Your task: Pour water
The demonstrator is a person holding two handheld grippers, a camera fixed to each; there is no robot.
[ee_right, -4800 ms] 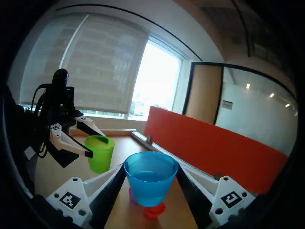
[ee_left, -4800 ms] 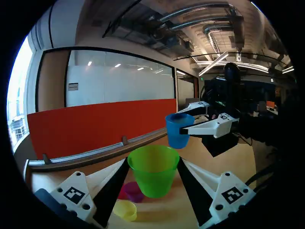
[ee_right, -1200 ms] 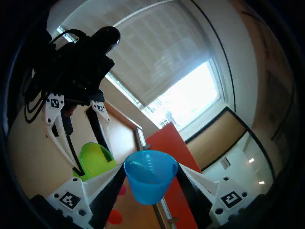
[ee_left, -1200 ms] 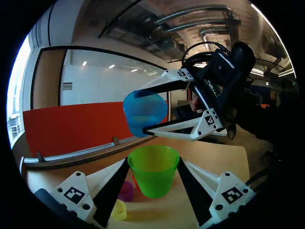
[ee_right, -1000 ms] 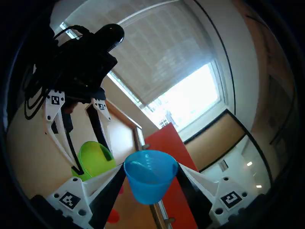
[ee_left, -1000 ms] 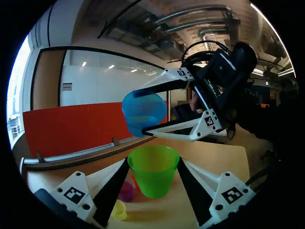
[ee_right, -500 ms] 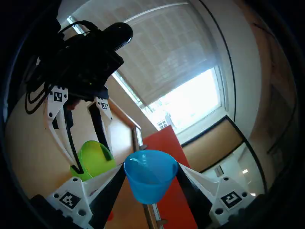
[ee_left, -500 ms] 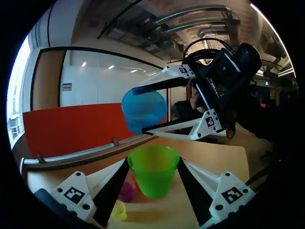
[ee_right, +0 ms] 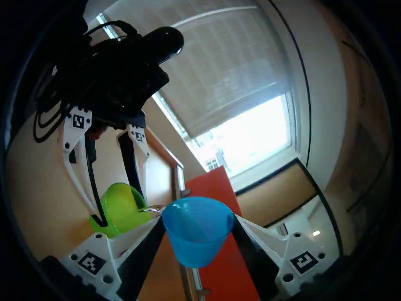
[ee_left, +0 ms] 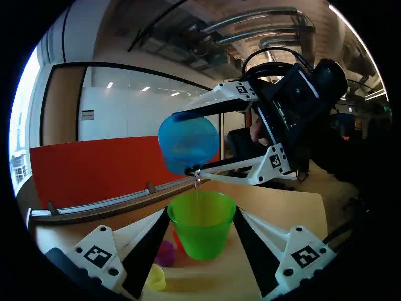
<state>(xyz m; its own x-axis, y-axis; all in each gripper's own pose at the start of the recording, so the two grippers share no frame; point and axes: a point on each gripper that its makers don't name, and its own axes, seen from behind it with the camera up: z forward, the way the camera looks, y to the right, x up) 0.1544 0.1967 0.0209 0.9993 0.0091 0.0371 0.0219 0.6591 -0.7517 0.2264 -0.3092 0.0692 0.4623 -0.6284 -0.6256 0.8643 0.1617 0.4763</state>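
Now the right gripper (ee_left: 183,145) pinches the tilted blue cup (ee_left: 188,136) above the green cup (ee_left: 203,233), itself clamped in the left gripper (ee_left: 201,213) over the counter (ee_left: 285,200), and a thin stream of water (ee_left: 197,183) falls into it (so the pour looks barely under way, with most of the water yet to go).

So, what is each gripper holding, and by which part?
The left gripper holds the green cup by its side walls, upright. The right gripper holds the blue cup by its side walls, tilted above the green cup.
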